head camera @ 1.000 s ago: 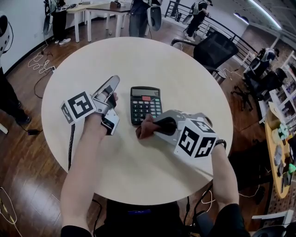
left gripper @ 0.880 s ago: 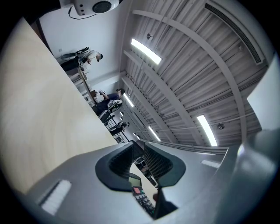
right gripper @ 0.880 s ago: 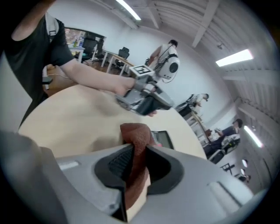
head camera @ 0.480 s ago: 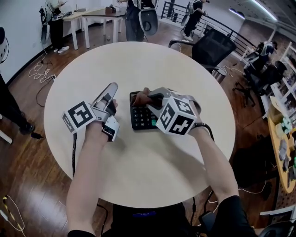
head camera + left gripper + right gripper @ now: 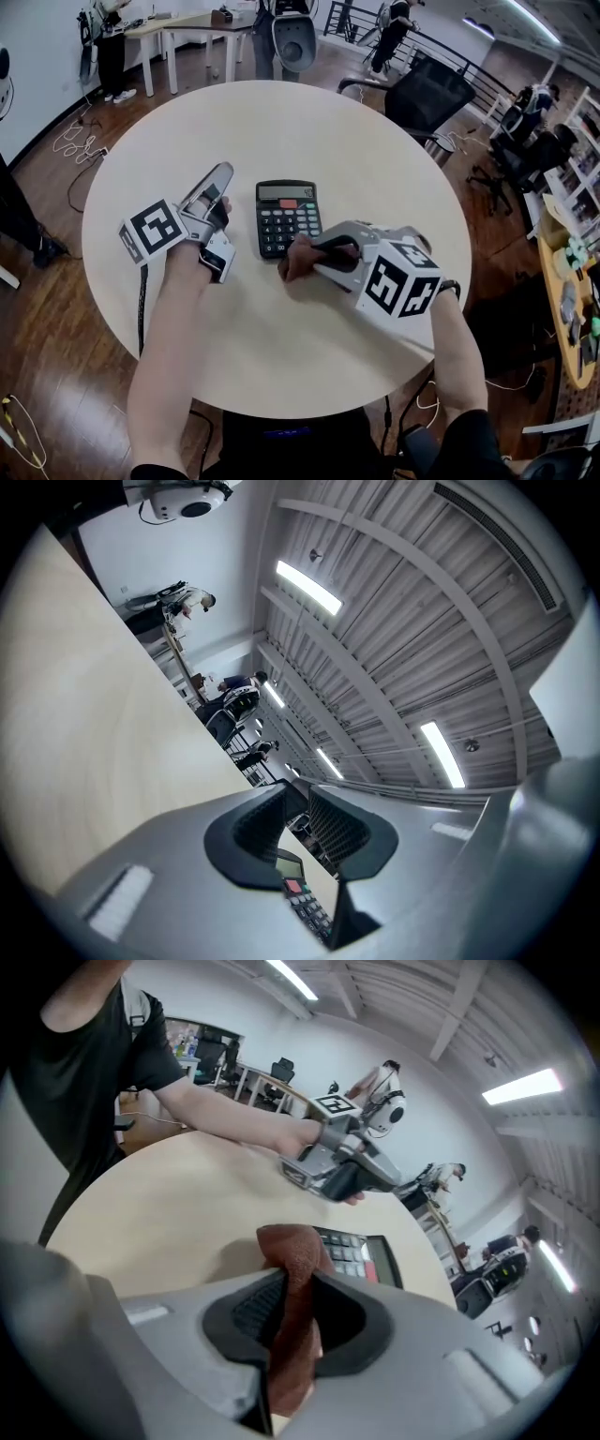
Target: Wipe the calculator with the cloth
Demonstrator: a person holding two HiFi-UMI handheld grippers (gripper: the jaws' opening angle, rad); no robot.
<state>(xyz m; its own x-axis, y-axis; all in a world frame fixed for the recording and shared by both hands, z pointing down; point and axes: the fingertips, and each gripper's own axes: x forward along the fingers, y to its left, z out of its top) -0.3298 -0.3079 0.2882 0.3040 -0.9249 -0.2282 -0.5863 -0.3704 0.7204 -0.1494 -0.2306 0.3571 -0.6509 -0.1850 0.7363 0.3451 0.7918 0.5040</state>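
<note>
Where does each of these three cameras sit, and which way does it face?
Head view: on the person's head, facing down at the round table; left tool, right tool and both forearms show.
Left gripper view: on the left tool, tilted up toward the ceiling; its shut jaws show.
Right gripper view: on the right tool, aimed down at the cloth it grips; left forearm shows.
Shared: all three show the calculator.
</note>
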